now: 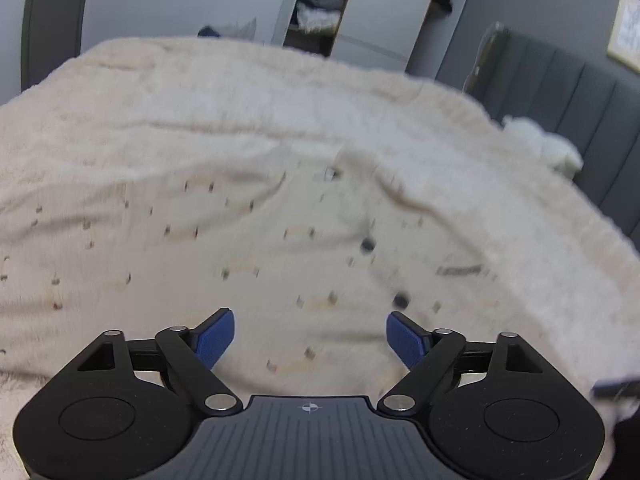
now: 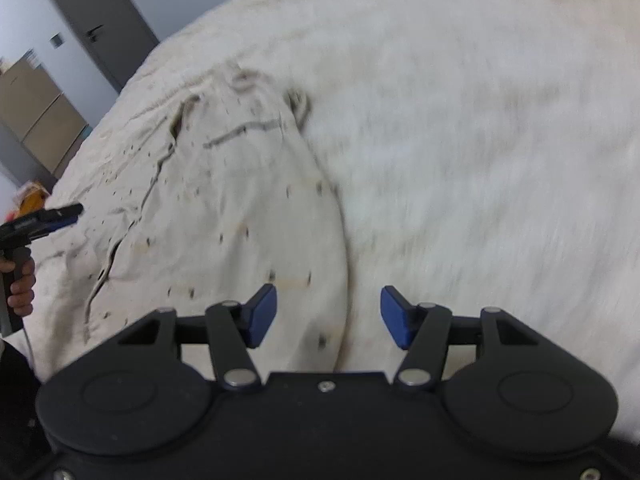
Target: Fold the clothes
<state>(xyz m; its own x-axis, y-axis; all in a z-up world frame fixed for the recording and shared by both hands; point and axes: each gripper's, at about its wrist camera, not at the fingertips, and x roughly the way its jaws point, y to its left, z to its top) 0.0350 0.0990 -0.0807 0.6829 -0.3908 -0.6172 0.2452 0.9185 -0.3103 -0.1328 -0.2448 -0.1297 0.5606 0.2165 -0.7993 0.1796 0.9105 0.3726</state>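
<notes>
A cream shirt with small dark-and-tan dashes and dark buttons lies spread on a fluffy white blanket that covers the bed; in the right wrist view the same shirt sits left of centre, creased, its right edge running down between the tongs. The left gripper hangs over the shirt with its blue pads spread wide and nothing between them, only cloth below. The right gripper also stands apart, partly spread, above the shirt's edge where it meets the blanket; whether its pads touch the fabric cannot be told. At the left edge of the right wrist view a hand grips the handle of the other gripper, whose blue-tipped nose points over the shirt. Beyond the bed stand a grey padded headboard with a white fluffy thing just before it, an open wardrobe with folded cloth on its shelves, and a dark door. Both views are blurred, so fine details of the shirt's folds stay unclear.
</notes>
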